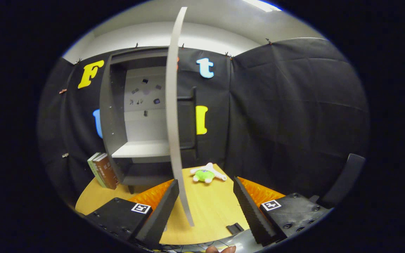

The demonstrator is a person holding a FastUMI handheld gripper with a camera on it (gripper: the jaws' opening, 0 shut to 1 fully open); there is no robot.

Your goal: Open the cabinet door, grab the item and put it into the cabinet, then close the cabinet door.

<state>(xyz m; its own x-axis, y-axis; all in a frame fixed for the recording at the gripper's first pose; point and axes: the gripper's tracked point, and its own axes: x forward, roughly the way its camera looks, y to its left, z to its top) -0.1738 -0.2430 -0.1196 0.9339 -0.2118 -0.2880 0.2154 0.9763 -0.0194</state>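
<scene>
A grey cabinet (118,116) stands on the wooden table (213,211), beyond my left finger. Its door (173,116) is swung open toward me and shows edge-on; its lower corner hangs between my fingers, nearer the left one, and touches neither. Inside I see a pale shelf (142,149) and a back panel with small dark stickers. A white and green plush toy (206,173) lies on the table just right of the door, ahead of my fingers. My gripper (206,189) is open with nothing pressed between its fingers.
Two books (102,171) lean against the cabinet's left side. A small black block (235,228) lies on the table near my right finger. A dark chair back (345,181) rises at the right. Fingertips of a hand (220,249) show at the near table edge.
</scene>
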